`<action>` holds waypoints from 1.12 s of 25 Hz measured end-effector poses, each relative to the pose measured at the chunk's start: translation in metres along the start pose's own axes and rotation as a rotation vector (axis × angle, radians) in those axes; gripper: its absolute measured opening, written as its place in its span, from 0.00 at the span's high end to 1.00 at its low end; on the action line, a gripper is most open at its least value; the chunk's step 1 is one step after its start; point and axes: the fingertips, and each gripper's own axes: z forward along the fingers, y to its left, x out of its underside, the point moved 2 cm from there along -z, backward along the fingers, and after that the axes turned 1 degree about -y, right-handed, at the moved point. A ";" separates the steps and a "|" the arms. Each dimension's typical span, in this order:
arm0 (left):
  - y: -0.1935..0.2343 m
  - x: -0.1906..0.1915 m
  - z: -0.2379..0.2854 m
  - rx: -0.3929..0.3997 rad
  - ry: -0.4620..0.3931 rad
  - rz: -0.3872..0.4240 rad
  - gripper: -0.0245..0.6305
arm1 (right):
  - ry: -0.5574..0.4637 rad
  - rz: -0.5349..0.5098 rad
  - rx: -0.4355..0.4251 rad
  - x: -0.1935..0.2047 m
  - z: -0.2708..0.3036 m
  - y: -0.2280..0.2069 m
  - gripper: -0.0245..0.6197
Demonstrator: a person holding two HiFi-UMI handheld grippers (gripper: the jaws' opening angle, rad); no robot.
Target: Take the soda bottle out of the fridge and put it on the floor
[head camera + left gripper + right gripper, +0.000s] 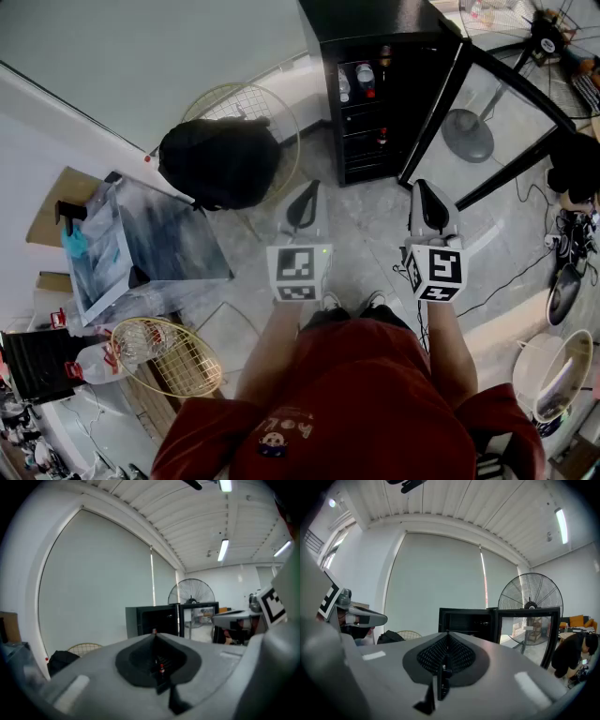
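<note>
Red shirt [366,403] fills the lower frame. Above it the left gripper [309,189] and right gripper [422,187] point side by side, jaws of both pressed together on nothing. At upper centre the black fridge [375,23] stands open, the soda bottle [366,80] upright on its top shelf, well apart from them.

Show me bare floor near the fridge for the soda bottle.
Bare floor lies in front of the fridge, between the black backpack and the open door. Crowded: cables on the right; wire fan guard and cardboard box on the left.
</note>
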 end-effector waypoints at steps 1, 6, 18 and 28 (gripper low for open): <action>0.001 0.000 -0.001 0.001 0.001 0.001 0.96 | 0.001 0.001 -0.001 0.000 0.000 0.001 0.96; -0.001 0.001 0.000 -0.001 0.006 0.015 0.96 | 0.000 0.004 0.006 0.001 -0.001 0.003 0.96; -0.018 -0.001 0.006 0.049 -0.006 0.010 0.96 | -0.005 0.033 0.053 0.004 -0.004 0.000 0.96; 0.001 0.007 -0.001 0.079 -0.009 -0.009 0.96 | 0.006 0.021 0.077 0.005 0.003 0.022 0.96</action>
